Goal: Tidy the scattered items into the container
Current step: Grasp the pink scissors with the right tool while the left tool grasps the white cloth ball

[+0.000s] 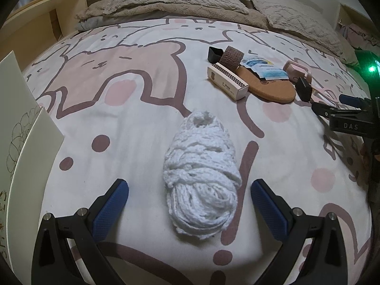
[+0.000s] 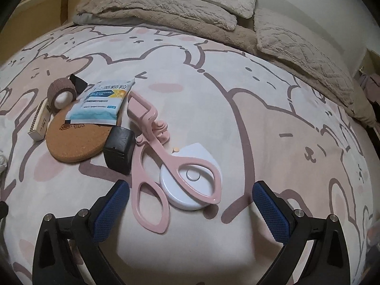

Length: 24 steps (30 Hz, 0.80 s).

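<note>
White yarn [image 1: 201, 178] lay on the bedsheet [image 1: 118, 123] straight ahead of your left gripper [image 1: 190, 204], whose blue pads stood wide apart on either side of the skein without touching it. Your right gripper [image 2: 191, 204] was spread just as wide and held nothing; between its fingers lay the pink curler [image 2: 152, 166], one loop resting over the white disc [image 2: 190, 185]. Beyond those sat the rest of the clutter in one loose heap: a black cube [image 2: 118, 153] touching the cork mat [image 2: 73, 140], a sachet [image 2: 104, 102] overlapping the mat, a tape roll [image 2: 61, 95], a cream box [image 2: 39, 123] and a small black cup [image 1: 215, 54].

As for progress, I judged that you had barely begun. Every item visible was on the sheet, and nothing was in either grip. The pale panels [image 1: 26, 147] at the left edge of the left view may have belonged to the container, but I could not tell, and its inside was out of sight. By position, the yarn looked like the first pick, with roughly eight items left.
</note>
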Each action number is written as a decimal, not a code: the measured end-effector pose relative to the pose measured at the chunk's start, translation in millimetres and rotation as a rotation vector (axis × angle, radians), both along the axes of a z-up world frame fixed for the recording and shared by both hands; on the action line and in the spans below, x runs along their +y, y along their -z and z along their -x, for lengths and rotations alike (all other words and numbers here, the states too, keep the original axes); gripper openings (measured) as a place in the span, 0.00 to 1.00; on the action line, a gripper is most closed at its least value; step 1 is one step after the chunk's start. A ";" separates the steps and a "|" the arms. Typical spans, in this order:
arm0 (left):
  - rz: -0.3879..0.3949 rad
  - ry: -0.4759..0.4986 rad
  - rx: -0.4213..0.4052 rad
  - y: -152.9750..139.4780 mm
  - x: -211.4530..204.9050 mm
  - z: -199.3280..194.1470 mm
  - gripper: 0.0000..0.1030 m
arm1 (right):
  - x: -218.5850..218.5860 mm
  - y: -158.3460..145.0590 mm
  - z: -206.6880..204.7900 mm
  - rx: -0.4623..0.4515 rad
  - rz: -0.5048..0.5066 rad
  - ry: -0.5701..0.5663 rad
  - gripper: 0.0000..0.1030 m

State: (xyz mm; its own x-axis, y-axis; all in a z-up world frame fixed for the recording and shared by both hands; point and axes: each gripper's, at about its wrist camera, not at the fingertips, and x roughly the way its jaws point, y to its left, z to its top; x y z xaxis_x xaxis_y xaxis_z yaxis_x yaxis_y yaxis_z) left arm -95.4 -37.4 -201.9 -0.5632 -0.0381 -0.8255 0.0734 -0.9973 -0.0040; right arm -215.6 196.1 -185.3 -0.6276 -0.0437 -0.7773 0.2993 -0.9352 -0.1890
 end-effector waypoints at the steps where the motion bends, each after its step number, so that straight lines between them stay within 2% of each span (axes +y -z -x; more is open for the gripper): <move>1: -0.001 0.000 -0.001 0.0 -0.1 0.2 1.00 | -2.1 0.2 -0.4 0.000 0.000 -0.005 0.92; 3: -0.003 0.000 0.000 -0.2 -0.5 0.0 1.00 | -7.2 -0.6 -4.0 0.010 -0.009 -0.031 0.84; 4: -0.004 0.000 0.001 -0.2 -0.7 0.0 1.00 | -10.9 -0.7 -6.5 0.016 -0.020 -0.050 0.76; 6: -0.007 -0.001 0.005 -0.4 -1.4 -0.1 1.00 | -15.9 -0.1 -10.9 0.027 -0.035 -0.076 0.68; 9: -0.012 -0.002 0.014 -1.7 -2.0 -1.2 0.99 | -20.8 -0.1 -16.9 0.051 -0.058 -0.085 0.67; 10: -0.012 -0.003 0.022 -2.8 -2.0 -2.3 0.96 | -20.9 -0.6 -17.8 0.055 -0.057 -0.084 0.66; 12: -0.007 -0.007 0.042 -6.4 -1.1 -5.5 0.79 | -19.9 -1.8 -19.8 0.060 -0.054 -0.076 0.66; 14: -0.008 -0.003 0.054 -8.8 0.2 -7.5 0.68 | -19.7 -2.9 -22.6 0.063 -0.052 -0.072 0.66; 17: 0.002 0.007 0.063 -10.6 3.6 -9.2 0.60 | -16.3 -3.4 -25.4 0.055 -0.035 -0.068 0.66; 21: -0.015 -0.008 0.069 -13.3 -1.1 -10.6 0.41 | -12.3 -3.8 -33.0 0.041 -0.010 -0.059 0.66; 24: -0.048 -0.015 0.068 -14.3 -5.9 -10.8 0.38 | -9.0 -4.2 -38.4 0.029 0.009 -0.045 0.66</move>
State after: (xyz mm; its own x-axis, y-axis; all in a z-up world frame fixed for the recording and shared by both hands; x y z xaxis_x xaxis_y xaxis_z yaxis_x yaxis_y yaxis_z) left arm -84.6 -43.4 -187.6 -0.6177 -0.0080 -0.7864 0.0863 -0.9946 -0.0576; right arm -177.2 187.1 -181.1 -0.6472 -0.0792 -0.7582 0.3355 -0.9227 -0.1900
